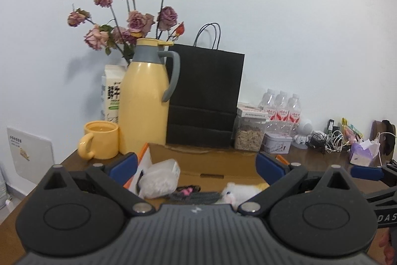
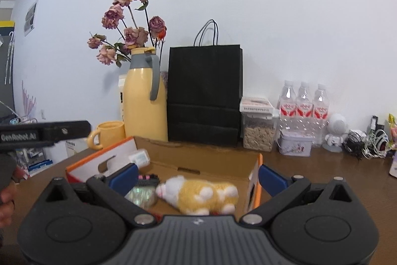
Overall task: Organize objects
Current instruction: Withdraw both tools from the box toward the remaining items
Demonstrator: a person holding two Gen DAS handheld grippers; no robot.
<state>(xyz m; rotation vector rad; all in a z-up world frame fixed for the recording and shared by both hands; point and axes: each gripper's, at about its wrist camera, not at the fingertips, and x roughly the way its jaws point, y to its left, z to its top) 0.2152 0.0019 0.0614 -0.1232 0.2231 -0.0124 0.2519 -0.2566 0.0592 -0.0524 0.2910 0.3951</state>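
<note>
Left wrist view: left gripper (image 1: 196, 165) fingers spread empty over the cardboard box (image 1: 213, 165), lower centre. Right wrist view: right gripper (image 2: 197, 174), fingers likewise apart, above the plush toy (image 2: 201, 195) lying inside, seemingly sorted

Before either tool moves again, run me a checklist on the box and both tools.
1. Left tool open, nothing between its fingers: ok.
2. Right tool open, nothing between its fingers: ok.
3. Cardboard box open at the top: ok.
4. Plush toy lying inside the box: ok.
5. Yellow mug standing upright behind the box: ok.
6. Room left in the box for more: cannot tell.
</note>
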